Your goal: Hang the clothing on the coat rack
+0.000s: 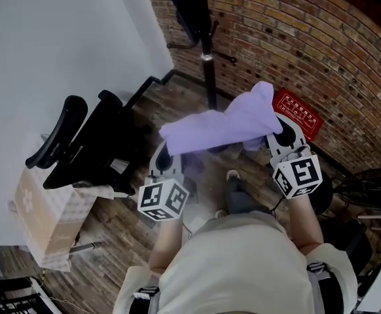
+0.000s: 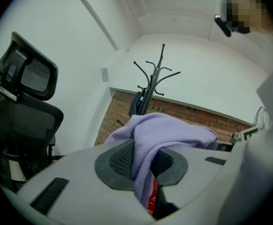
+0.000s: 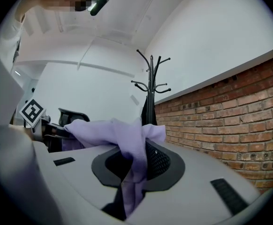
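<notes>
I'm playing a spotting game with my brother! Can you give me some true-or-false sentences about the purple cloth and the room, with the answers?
1. The left gripper and the right gripper are both shut on the purple cloth. True.
2. The purple cloth hangs on the coat rack. False: it is stretched between the two grippers, short of the rack.
3. A dark thing hangs on the coat rack. True.
4. The wall behind the coat rack is wooden. False: it is brick.
5. The black office chair stands on the person's right. False: it stands on the left.
</notes>
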`<state>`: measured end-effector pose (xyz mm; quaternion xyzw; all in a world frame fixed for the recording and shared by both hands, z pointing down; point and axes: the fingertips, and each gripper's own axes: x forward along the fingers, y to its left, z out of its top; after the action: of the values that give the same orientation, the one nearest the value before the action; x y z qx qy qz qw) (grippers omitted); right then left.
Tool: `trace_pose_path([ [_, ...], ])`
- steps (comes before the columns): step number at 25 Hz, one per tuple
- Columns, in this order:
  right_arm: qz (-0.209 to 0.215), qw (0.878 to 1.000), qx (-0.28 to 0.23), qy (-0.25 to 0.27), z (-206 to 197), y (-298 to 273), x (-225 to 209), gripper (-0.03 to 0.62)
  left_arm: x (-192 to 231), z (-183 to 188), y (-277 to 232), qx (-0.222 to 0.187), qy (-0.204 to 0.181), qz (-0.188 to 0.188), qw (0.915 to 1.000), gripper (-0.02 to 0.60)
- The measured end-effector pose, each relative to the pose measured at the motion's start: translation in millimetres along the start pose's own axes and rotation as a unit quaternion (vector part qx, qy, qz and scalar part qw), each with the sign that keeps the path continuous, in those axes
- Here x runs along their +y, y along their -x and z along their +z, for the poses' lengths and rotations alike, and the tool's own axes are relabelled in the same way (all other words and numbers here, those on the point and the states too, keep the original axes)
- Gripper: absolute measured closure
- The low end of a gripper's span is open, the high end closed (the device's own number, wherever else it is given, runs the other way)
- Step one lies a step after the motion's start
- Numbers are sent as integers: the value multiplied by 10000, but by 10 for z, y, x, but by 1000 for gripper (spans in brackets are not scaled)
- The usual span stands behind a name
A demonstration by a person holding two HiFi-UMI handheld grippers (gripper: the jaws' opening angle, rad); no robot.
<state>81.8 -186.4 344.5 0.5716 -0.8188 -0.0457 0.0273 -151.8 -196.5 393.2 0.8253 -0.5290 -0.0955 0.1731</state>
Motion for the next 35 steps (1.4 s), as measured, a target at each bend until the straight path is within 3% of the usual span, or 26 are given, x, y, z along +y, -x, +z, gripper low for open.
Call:
trace_pose_path([
  [10, -111, 9992, -359, 144, 332, -631, -572, 546, -68, 411, -891, -372, -190, -285, 9987, 532],
  [18, -20, 9983, -530, 242, 496, -1167, -986, 546, -66, 653, -1529, -530, -308, -291, 9977, 532],
  [25, 129, 9983, -483, 284, 484, -1603, -1207, 546, 41, 687, -1908, -530, -344, -156, 9979, 532],
  [35, 397, 9989, -116, 232, 151, -2100, -1351, 546, 311, 469, -2248, -282, -281, 212, 9990, 532],
])
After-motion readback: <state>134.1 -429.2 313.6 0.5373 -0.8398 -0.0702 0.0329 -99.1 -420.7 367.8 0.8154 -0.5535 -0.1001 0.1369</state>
